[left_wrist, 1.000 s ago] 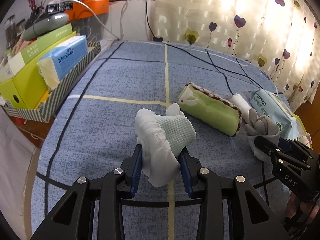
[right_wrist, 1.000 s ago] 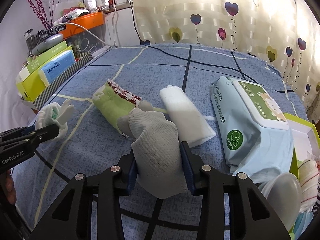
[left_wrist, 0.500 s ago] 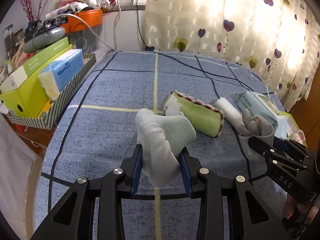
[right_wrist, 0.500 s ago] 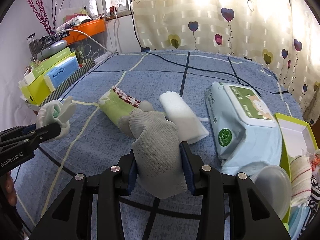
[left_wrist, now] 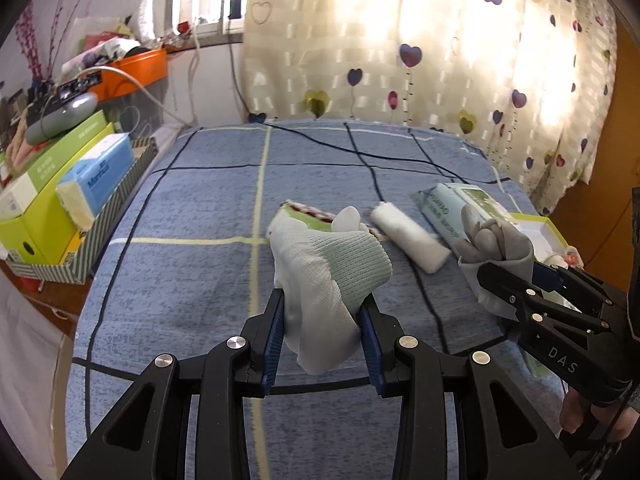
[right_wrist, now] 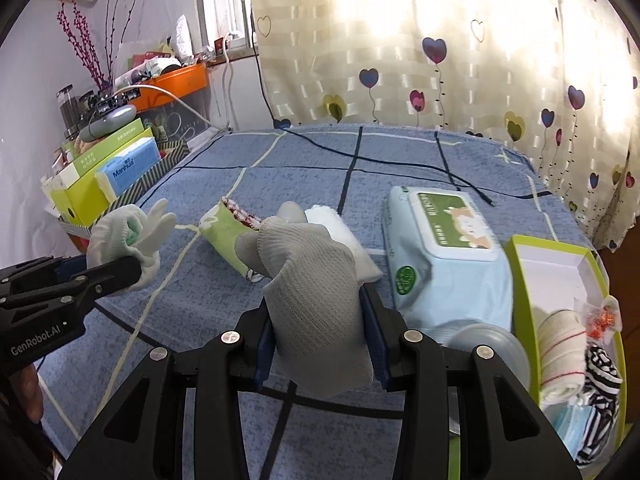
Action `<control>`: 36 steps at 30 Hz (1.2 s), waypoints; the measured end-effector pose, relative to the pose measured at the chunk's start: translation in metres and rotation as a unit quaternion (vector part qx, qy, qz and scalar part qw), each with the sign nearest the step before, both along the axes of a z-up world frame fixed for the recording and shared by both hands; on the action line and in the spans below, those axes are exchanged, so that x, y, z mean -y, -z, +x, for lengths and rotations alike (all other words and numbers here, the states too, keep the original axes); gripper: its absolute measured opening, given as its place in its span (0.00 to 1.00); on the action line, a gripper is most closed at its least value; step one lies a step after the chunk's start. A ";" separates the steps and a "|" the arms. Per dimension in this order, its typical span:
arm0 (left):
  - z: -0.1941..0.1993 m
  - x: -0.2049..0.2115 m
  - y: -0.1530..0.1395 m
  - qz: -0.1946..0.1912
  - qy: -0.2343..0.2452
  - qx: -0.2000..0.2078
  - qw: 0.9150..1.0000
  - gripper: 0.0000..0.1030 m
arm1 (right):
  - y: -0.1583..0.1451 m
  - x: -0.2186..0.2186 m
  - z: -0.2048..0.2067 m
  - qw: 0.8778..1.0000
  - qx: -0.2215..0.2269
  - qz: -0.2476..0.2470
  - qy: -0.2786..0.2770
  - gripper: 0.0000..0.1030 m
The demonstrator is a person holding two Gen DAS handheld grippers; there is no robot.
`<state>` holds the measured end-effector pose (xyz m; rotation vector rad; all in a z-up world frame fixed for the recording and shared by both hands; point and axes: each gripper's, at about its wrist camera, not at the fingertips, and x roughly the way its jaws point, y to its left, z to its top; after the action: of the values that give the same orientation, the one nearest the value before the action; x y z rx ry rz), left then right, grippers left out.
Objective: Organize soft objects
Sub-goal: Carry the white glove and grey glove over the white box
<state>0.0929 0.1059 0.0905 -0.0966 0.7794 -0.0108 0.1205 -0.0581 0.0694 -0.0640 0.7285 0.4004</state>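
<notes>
My left gripper [left_wrist: 323, 312] is shut on a white glove with a pale green cuff [left_wrist: 328, 276], held above the blue bed cover; it also shows in the right wrist view [right_wrist: 124, 240]. My right gripper [right_wrist: 318, 312] is shut on a grey glove [right_wrist: 312, 280], also seen at the right of the left wrist view [left_wrist: 492, 244]. On the cover lie a rolled green cloth [right_wrist: 228, 232] and a rolled white towel [left_wrist: 408, 240]. A green box [right_wrist: 560, 264] at the right holds rolled socks and cloths.
A pack of wet wipes [right_wrist: 444, 252] lies between the towel and the green box. A striped tray with tissue boxes [left_wrist: 92, 184] stands off the bed's left edge. A black cable [right_wrist: 400, 160] runs across the far cover. A heart-print curtain hangs behind.
Both grippers have risen and pulled back from the bed with their gloves; the rolls and wipes look farther away. The green box has come into the right wrist view.
</notes>
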 end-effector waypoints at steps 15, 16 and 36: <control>0.002 0.054 -0.015 -0.003 0.063 0.009 0.998 0.33 | -0.025 0.053 -0.015 0.999 0.023 0.008 0.043 0.39; 0.003 0.058 -0.016 -0.001 0.068 0.010 0.998 0.33 | -0.027 0.057 -0.016 0.999 0.025 0.007 0.048 0.39; 0.023 0.151 -0.034 -0.016 0.175 0.018 0.984 0.33 | -0.044 0.153 -0.029 0.990 0.035 0.001 0.139 0.39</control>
<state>0.1163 -0.0454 0.1243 0.0117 0.7521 -0.3582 0.0912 -0.2111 0.1131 0.0245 0.6565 0.1321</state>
